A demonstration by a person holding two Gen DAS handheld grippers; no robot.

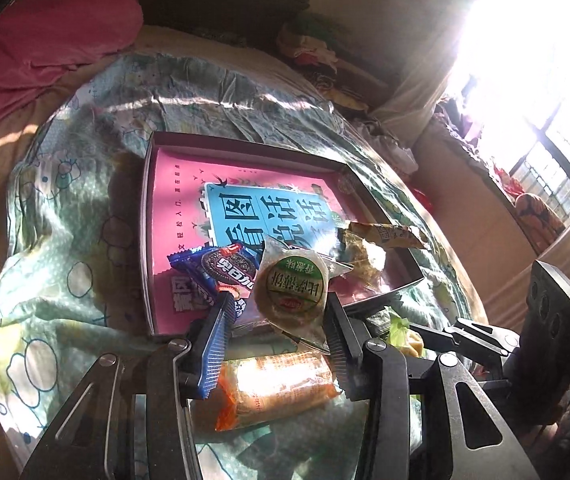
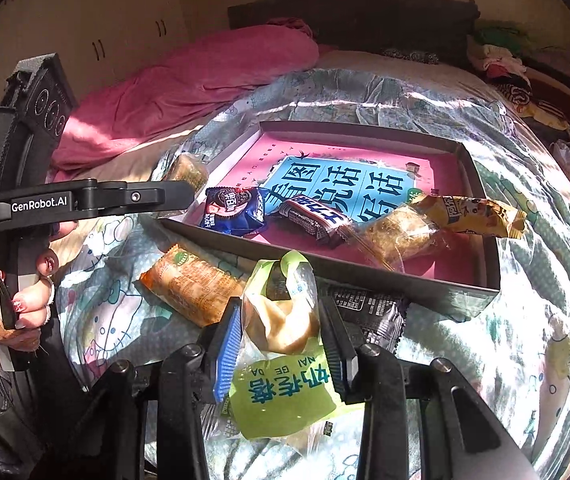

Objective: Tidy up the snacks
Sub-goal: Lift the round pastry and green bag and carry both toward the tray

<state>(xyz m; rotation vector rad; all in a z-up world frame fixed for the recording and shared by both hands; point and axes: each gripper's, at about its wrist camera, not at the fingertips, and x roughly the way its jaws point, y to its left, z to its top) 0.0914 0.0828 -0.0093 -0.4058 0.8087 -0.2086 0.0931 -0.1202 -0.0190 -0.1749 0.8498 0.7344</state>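
- The left tongs [image 1: 277, 312] are clamped on a round biscuit in a clear wrapper with a green label [image 1: 295, 288], held above the near edge of the shallow grey cardboard box with a pink printed bottom [image 2: 481, 184].
- The right tongs [image 2: 281, 336] grip a pale pastry in a clear and lime-green plastic wrapper [image 2: 281, 320], lifted just in front of the box's near wall.
- Inside the box lie a blue cookie packet [image 2: 234, 209], a dark brown chocolate-bar wrapper [image 2: 317, 220], a clear-wrapped brown cake [image 2: 399, 236] and a yellow stick packet [image 2: 473, 210] (its far end rests on the cake).
- An orange cracker packet [image 2: 189, 284] lies on the bed's pale green cartoon-print sheet [image 2: 525, 320], outside the box and below the left tongs.
- A black printed sachet [image 2: 369, 312] lies on the sheet just beside the right tongs, against the box wall.
- A hand with painted nails [image 2: 9, 300] holds the left tool's grip, seen from the right wrist.
- A pink blanket [image 2: 189, 76] is heaped at the head of the bed.
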